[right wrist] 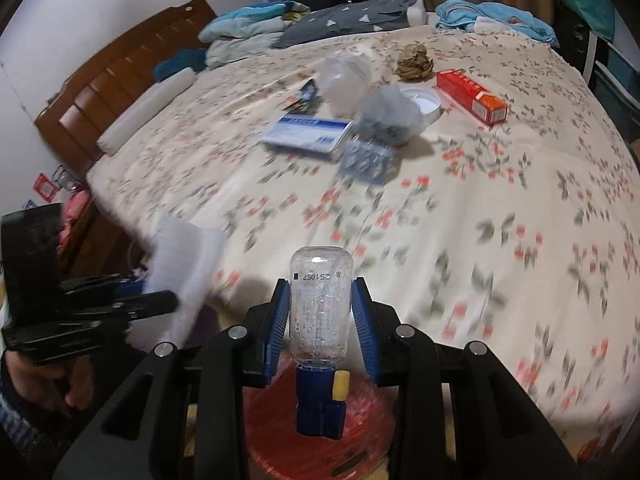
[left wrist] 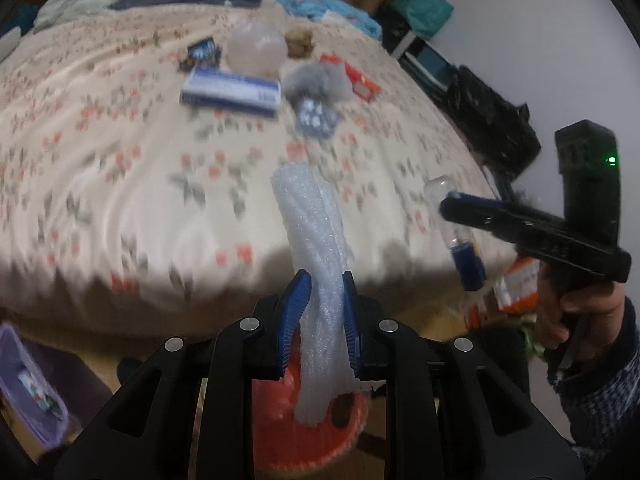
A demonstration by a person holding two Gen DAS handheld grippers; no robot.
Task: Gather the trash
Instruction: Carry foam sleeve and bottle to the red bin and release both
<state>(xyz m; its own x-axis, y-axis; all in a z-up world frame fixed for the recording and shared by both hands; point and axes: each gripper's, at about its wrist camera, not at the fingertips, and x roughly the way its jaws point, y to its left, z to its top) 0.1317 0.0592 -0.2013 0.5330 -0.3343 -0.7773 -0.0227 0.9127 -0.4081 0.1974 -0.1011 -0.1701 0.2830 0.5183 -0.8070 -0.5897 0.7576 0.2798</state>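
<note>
Left wrist view: we hold the white foam sheet (left wrist: 320, 280) between the blue pads of the left gripper (left wrist: 324, 316), the jaws closed on its lower half, the upper half standing free above the floral bed (left wrist: 120, 160). The lower end of the sheet hangs over the red bin (left wrist: 320, 432), directly below the fingers. We judge the step in hand to be the drop. We keep the gripper centred over the bin before parting the jaws, since a light sheet can drift and catch the rim. To the right in this view, the right gripper (left wrist: 452, 204) carries the clear spray bottle (left wrist: 456, 232) near the bed's edge. In the right wrist view, the right gripper (right wrist: 320, 316) is clamped on the bottle's clear body (right wrist: 320, 300), blue cap downward, with the red bin (right wrist: 360, 420) beneath the cap. We release the bottle only while the cap stays within the rim. Remaining trash lies well apart on the bed: a blue-and-white box (right wrist: 308, 132), a crumpled plastic bag (right wrist: 392, 116), a brown paper ball (right wrist: 414, 62) and a red carton (right wrist: 472, 96).
</note>
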